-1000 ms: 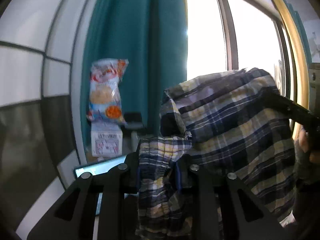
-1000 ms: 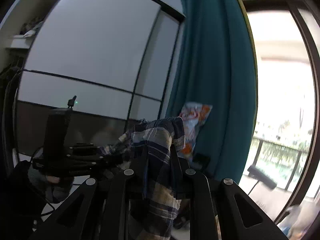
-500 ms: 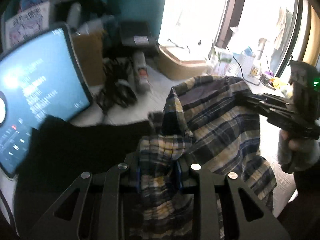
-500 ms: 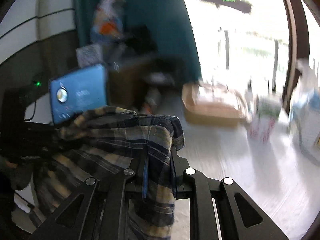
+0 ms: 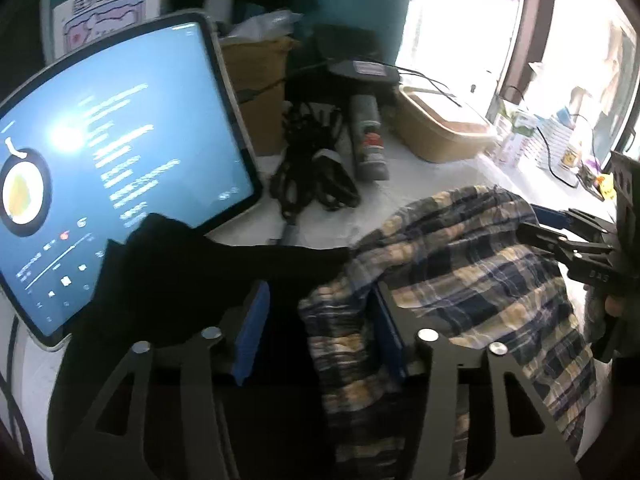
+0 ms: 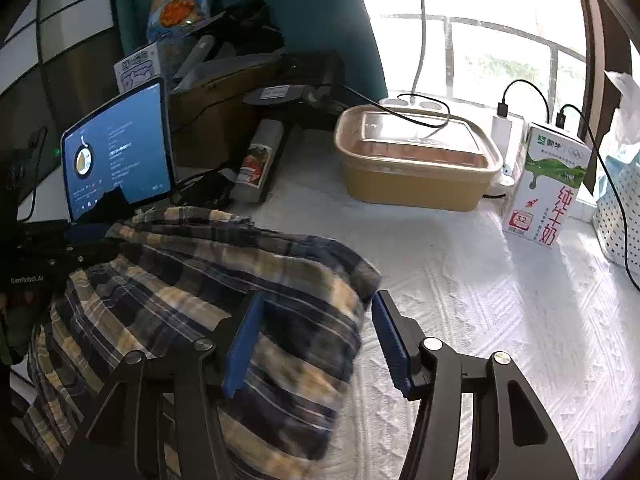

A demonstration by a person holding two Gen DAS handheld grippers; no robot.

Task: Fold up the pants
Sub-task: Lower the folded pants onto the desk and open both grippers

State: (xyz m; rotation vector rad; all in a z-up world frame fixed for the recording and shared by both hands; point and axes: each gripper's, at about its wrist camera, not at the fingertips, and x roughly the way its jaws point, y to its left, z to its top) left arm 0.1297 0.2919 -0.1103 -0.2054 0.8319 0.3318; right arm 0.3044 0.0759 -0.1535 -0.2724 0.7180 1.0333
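Note:
The plaid pants (image 6: 224, 292) in navy, tan and cream lie bunched on the white quilted surface (image 6: 472, 304). My right gripper (image 6: 316, 336) is open, its blue pads either side of the cloth's right edge, gripping nothing. My left gripper (image 5: 320, 328) is open too; the pants' corner (image 5: 340, 320) lies loose between its pads, and the pants (image 5: 472, 272) spread to the right. The right gripper (image 5: 576, 248) shows at the right edge of the left wrist view. The left gripper (image 6: 48, 256) shows at the left of the right wrist view.
A lit tablet (image 5: 112, 160) stands at the left, with a black cloth (image 5: 180, 272) before it. Behind lie black cables (image 5: 312, 176), a spray can (image 5: 370, 136) and a tan lidded box (image 6: 416, 160). A milk carton (image 6: 548, 184) and white basket (image 6: 620, 208) stand right.
Both grippers came down from held high to the surface and opened. The pants, gripped and hanging in the air before, now rest loose on the surface.

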